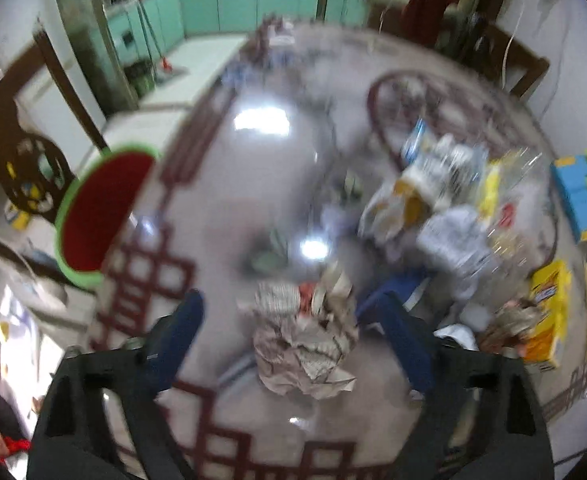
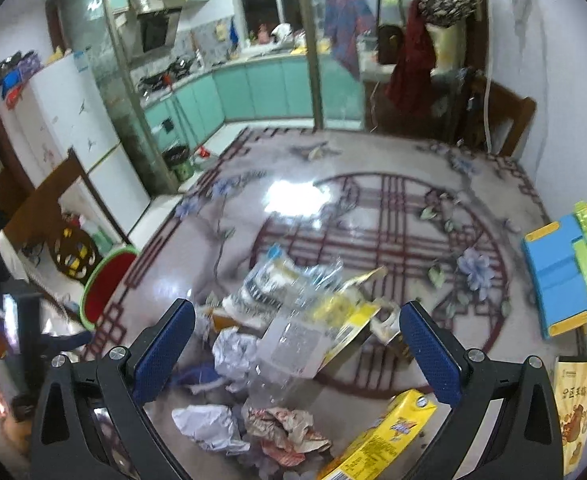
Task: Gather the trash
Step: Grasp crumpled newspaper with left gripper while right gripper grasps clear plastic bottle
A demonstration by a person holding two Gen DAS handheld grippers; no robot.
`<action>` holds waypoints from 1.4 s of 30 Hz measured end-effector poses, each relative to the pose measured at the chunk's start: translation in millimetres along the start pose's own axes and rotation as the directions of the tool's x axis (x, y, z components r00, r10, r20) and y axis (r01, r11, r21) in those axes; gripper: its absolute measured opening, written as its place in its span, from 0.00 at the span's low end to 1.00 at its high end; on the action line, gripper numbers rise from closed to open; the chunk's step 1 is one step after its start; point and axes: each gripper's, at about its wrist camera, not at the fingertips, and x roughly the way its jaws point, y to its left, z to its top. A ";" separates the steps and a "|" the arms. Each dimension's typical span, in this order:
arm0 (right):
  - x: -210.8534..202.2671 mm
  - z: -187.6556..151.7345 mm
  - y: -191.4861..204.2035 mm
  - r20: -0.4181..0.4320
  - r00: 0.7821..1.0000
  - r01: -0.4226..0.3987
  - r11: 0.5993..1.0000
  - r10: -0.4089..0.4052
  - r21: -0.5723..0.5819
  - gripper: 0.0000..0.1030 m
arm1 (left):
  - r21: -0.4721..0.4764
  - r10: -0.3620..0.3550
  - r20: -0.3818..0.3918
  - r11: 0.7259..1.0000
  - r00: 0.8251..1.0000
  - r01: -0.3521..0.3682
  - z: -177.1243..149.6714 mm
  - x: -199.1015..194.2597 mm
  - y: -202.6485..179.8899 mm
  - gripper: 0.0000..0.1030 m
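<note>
In the blurred left wrist view, a crumpled newspaper ball point(image 1: 305, 340) lies on the floor between the blue fingers of my left gripper point(image 1: 293, 320). The jaws stand apart, with a gap showing on the ball's left side. My right gripper point(image 2: 297, 332) hangs open over the trash pile, above a clear plastic bottle point(image 2: 293, 348). Around the bottle lie crumpled white paper point(image 2: 233, 352), a printed paper wad point(image 2: 285, 428) and a yellow carton point(image 2: 381, 440). A red bin with a green rim point(image 2: 105, 292) point(image 1: 97, 216) stands to the left of the pile.
More wrappers and plastic point(image 1: 445, 200) are heaped on the glossy patterned floor point(image 2: 373, 220). A blue and green folded stool point(image 2: 565, 276) and an orange snack bag point(image 2: 573, 404) lie at the right. At the left are a wooden chair point(image 2: 53, 208) and a white fridge point(image 2: 73, 120).
</note>
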 end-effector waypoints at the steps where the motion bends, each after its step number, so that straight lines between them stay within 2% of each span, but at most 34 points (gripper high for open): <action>1: 6.3 -3.1 2.9 -0.017 1.000 -0.007 1.000 0.007 -0.010 1.00 | -0.007 -0.007 -0.019 1.000 1.000 0.007 -2.4 7.5 0.8 0.62; 3: 15.6 -10.2 9.1 -0.046 0.999 -0.022 0.999 0.021 -0.027 0.99 | -0.036 -0.058 -0.049 0.998 0.997 0.056 -6.0 18.1 3.4 0.48; 4: 21.8 -14.1 14.3 -0.065 0.997 -0.038 0.998 0.035 -0.042 0.99 | -0.053 -0.065 -0.048 0.997 0.997 0.062 -6.5 17.9 4.3 0.44; 10: 52.9 -29.0 41.3 -0.137 0.988 -0.095 0.988 0.078 -0.123 0.99 | -0.052 -0.040 0.061 0.998 0.997 0.043 3.2 -17.5 8.3 0.39; 14: 64.7 -25.8 58.4 -0.142 0.988 -0.081 0.980 0.055 -0.183 0.99 | -0.085 -0.028 0.103 0.996 0.994 0.037 9.9 -35.7 17.9 0.39; 16: 62.6 -22.6 48.9 -0.105 0.994 -0.027 0.993 0.016 -0.113 0.99 | -0.094 -0.013 0.113 0.995 0.993 0.024 11.0 -37.9 26.1 0.39; 18: 64.6 -22.8 28.0 -0.105 0.994 0.004 1.000 -0.003 0.008 0.98 | -0.100 -0.002 0.122 0.995 0.992 0.015 11.7 -41.4 31.6 0.40; 21: 85.7 -26.4 3.4 -0.185 0.983 0.021 0.991 0.003 0.130 0.98 | -0.102 0.009 0.123 0.995 0.992 0.004 14.4 -39.6 31.6 0.40; 23: 103.8 -29.4 -4.0 -0.230 0.973 0.035 0.985 0.006 0.171 0.99 | -0.099 0.010 0.118 0.995 0.993 0.001 15.6 -39.0 30.6 0.40; 25: 121.4 -34.1 -10.2 -0.267 0.963 0.017 0.975 0.044 0.221 0.97 | -0.095 0.010 0.119 0.995 0.993 0.001 15.9 -39.2 28.8 0.40; 26: 127.3 -36.9 -12.0 -0.276 0.960 0.012 0.970 0.057 0.242 0.92 | -0.094 0.010 0.118 0.996 0.993 0.001 15.7 -40.2 28.3 0.40; 27: 129.7 -38.5 -14.8 -0.284 0.957 0.015 0.968 0.058 0.251 0.68 | -0.093 0.010 0.117 0.996 0.993 0.001 15.7 -39.9 28.5 0.41; 28: 134.8 -40.4 -17.3 -0.297 0.953 0.018 0.964 0.064 0.265 0.57 | -0.093 0.010 0.116 0.996 0.993 0.001 15.4 -40.4 28.6 0.41; 31: 138.9 -43.7 -29.3 -0.290 0.948 -0.034 0.945 0.134 0.326 0.56 | -0.096 0.017 0.110 0.995 0.994 -0.006 15.9 -38.7 29.4 0.41; 33: 129.3 -41.1 -33.8 -0.252 0.956 -0.061 0.939 0.153 0.338 0.55 | -0.101 0.020 0.108 0.995 0.994 -0.010 16.7 -37.7 29.1 0.41; 39: 88.2 -18.5 -34.1 -0.131 0.981 -0.096 0.947 0.142 0.307 0.55 | -0.104 0.013 0.102 0.995 0.995 -0.002 19.7 -33.9 25.3 0.41; 42: 72.9 -7.4 -29.8 -0.090 0.986 -0.110 0.953 0.140 0.283 0.55 | -0.102 0.008 0.106 0.995 0.994 0.003 21.9 -35.0 24.0 0.41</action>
